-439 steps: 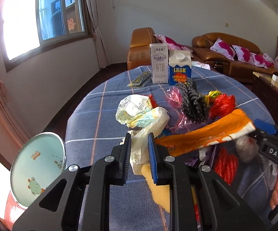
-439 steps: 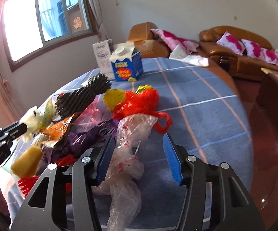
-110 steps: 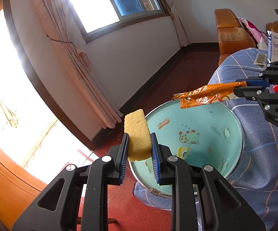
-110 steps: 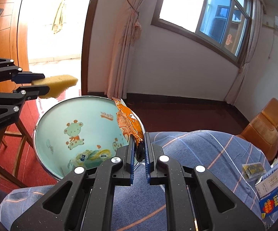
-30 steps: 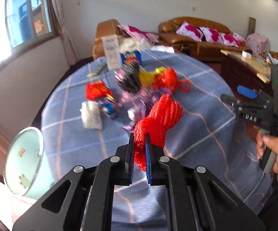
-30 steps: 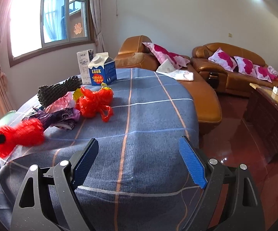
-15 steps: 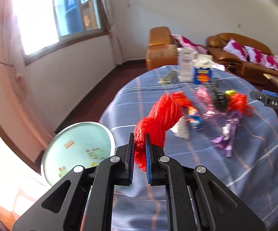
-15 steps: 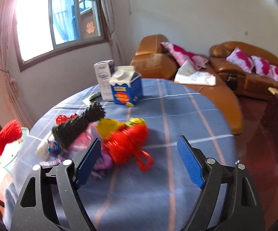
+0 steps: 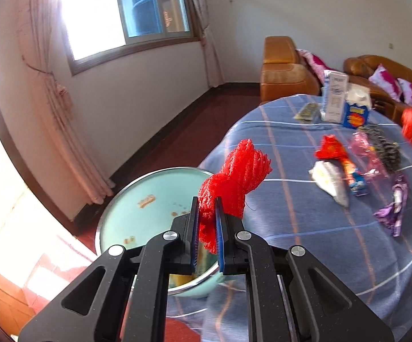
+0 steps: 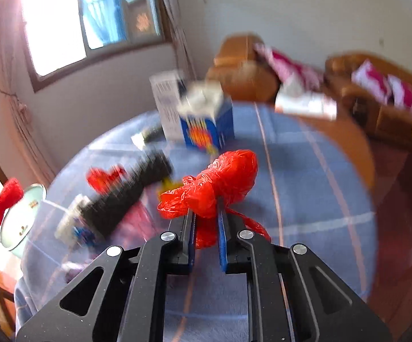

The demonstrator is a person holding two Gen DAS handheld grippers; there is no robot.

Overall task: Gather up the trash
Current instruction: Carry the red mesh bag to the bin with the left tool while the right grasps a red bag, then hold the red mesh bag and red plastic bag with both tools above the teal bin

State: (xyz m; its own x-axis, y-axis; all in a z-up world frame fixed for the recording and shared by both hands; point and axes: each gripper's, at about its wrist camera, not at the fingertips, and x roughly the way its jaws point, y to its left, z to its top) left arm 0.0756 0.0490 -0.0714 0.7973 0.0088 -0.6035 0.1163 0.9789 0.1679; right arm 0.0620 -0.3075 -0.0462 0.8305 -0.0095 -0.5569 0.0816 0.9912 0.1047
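My left gripper (image 9: 206,213) is shut on a red mesh net (image 9: 234,176) and holds it in the air at the table's left edge, just above the rim of the pale green trash basin (image 9: 137,205). In the right wrist view the net (image 10: 5,198) and basin (image 10: 20,222) show at far left. My right gripper (image 10: 206,216) is shut on a red plastic bag (image 10: 223,182) above the blue checked tablecloth (image 10: 305,188); this view is blurred by motion.
Trash lies on the table: a black mesh roll (image 9: 382,148), a small red bag (image 9: 330,149), a white wrapper (image 9: 330,182), a purple wrapper (image 9: 395,208), a pink bag (image 9: 362,148). Two cartons (image 9: 345,105) stand at the far edge. Sofas (image 9: 285,77) stand behind.
My left gripper has swung left with the red net to the basin. My right gripper, open half a second ago, has shut on the red plastic bag and is moving.
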